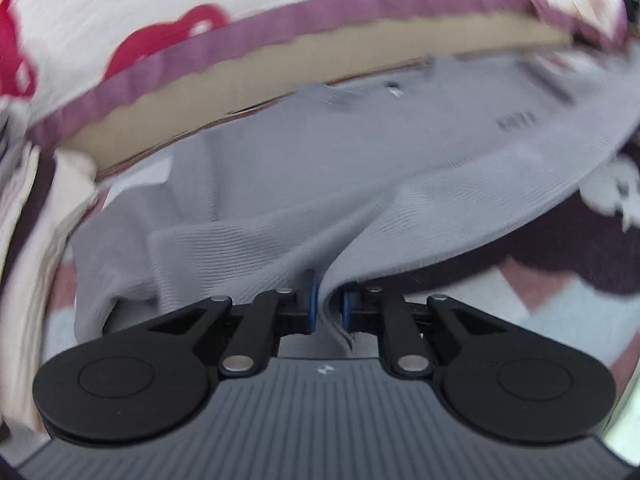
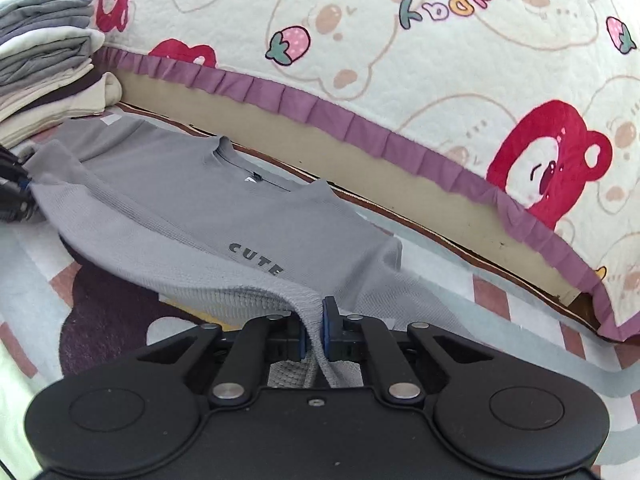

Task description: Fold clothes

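Observation:
A grey knit T-shirt (image 2: 224,216) printed "CUTE" lies spread on a patterned floor mat, collar toward the bed. My right gripper (image 2: 314,326) is shut on the shirt's near hem, which hangs in a fold between the blue pads. In the left wrist view the same grey T-shirt (image 1: 320,168) rises in a ridge from my left gripper (image 1: 328,308), shut on a bunched edge of the cloth. The left gripper's black body (image 2: 12,188) shows at the shirt's far left end in the right wrist view.
A bed with a cream bear-and-strawberry cover (image 2: 400,40) and purple frill (image 2: 320,108) runs behind the shirt. A stack of folded clothes (image 2: 44,52) stands at the left. The floor mat (image 2: 520,320) has pink, white and dark patches.

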A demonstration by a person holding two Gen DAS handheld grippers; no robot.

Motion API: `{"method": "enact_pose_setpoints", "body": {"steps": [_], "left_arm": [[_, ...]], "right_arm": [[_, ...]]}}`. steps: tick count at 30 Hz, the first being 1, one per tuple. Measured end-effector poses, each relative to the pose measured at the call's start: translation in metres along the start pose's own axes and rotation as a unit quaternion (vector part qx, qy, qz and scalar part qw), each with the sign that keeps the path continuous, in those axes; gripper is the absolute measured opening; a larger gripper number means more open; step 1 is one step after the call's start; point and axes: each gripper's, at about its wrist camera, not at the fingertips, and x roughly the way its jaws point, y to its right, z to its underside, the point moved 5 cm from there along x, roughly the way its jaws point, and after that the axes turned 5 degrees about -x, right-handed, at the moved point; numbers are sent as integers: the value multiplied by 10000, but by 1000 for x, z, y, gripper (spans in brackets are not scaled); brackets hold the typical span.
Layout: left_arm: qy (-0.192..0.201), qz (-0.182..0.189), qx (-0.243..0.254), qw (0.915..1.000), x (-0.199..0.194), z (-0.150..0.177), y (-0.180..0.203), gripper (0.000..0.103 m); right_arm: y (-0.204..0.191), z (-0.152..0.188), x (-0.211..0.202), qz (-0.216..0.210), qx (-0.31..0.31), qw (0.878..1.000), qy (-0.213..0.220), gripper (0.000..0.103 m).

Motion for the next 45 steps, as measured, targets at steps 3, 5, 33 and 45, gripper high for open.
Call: {"method": "enact_pose_setpoints", "body": {"steps": [3,5,33,45], "left_arm": [[56,-120,194,9997,-5,1,1,20],[94,-200,323,9992,-8,2,2,14],[2772,-709,389,9574,-345,-90,-9,6],[1076,-147,263,9937,-200,-142,-68,6]], "right_arm": [[0,-3,-5,-43,-26,10000,27,7],[-2,-1,-4,-25,-45,10000,6,7],[19,-113,-250,-752,239,9887,1278,6],[42,-114,-97,-1035,-241,9943,18,5]]}}
